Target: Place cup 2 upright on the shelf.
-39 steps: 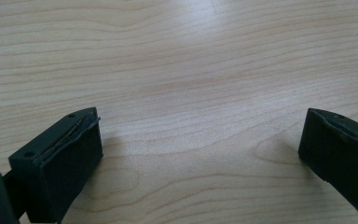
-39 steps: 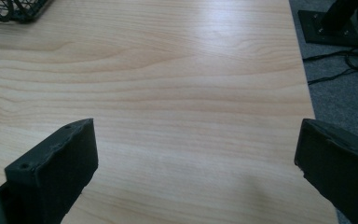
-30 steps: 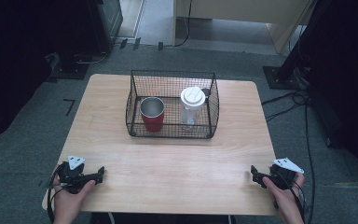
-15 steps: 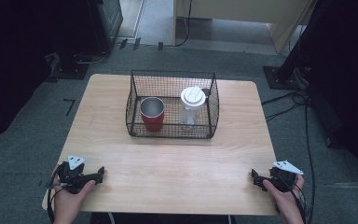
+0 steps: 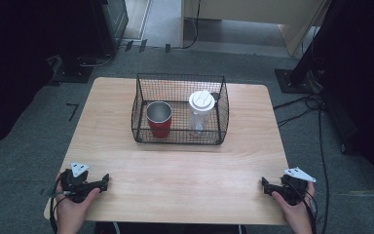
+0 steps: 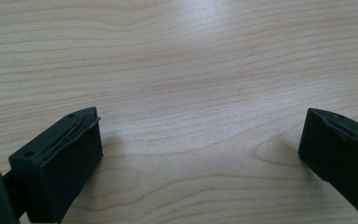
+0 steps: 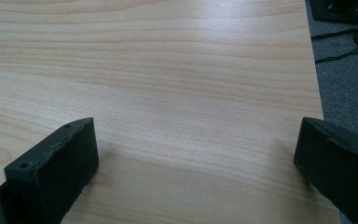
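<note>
While both grippers rest empty near the lower corners of the high view, the things nearest them stand in a black wire basket (image 5: 222, 113) at the middle of the frame: a red cup (image 5: 159, 119) with a metal-coloured inside in the basket's left half, and a clear bottle with a white lid (image 5: 201, 111) in its right half, both upright and apart from each other. The left gripper (image 5: 106, 181) lies at the lower left of the high view, held by a hand (image 5: 73, 210) that comes in from the bottom edge; the right gripper (image 5: 263, 184) lies at the lower right in the other hand (image 5: 294, 214). Both are well apart from the basket.

From above, the jaws are too small to judge. The left gripper view settles it: its 2 black jaws stand spread wide at the lower left and lower right of the frame, with bare wood between them. The right gripper view shows the same wide spread, and also the table's right edge, grey floor and cables at the upper right of the frame.

A light wooden table (image 5: 185, 170) with rounded corners carries everything. Around it lies grey carpet, with dark equipment at the upper left of the high view, a pale cabinet at the top, and cables trailing along the right side.

The person's forearms are cut off by the bottom edge, and the basket's mesh partly veils the cup and bottle.
</note>
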Tool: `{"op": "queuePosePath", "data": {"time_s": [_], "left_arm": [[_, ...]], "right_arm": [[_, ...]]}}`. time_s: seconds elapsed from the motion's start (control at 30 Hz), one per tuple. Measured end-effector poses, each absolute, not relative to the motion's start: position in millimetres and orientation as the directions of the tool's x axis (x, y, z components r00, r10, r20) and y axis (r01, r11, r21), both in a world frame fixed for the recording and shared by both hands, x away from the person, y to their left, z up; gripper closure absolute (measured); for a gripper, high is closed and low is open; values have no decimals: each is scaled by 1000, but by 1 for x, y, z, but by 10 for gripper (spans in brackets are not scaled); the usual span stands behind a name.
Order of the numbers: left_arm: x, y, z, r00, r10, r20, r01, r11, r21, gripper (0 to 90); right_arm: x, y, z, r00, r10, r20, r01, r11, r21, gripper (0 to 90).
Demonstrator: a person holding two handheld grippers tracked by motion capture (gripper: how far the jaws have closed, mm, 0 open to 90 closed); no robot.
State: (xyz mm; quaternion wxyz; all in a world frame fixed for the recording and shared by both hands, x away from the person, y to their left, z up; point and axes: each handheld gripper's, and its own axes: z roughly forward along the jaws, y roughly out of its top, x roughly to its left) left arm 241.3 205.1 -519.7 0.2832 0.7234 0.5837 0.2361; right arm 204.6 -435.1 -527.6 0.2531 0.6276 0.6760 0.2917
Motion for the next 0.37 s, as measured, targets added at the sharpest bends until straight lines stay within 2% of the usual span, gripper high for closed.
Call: {"op": "queuePosePath", "data": {"time_s": [0.37], "left_arm": [[242,203,-520,183,983,12,714,-141,686,0]], "right_arm": [[205,-435,-528,-84,996,24,701,42,712,0]]}}
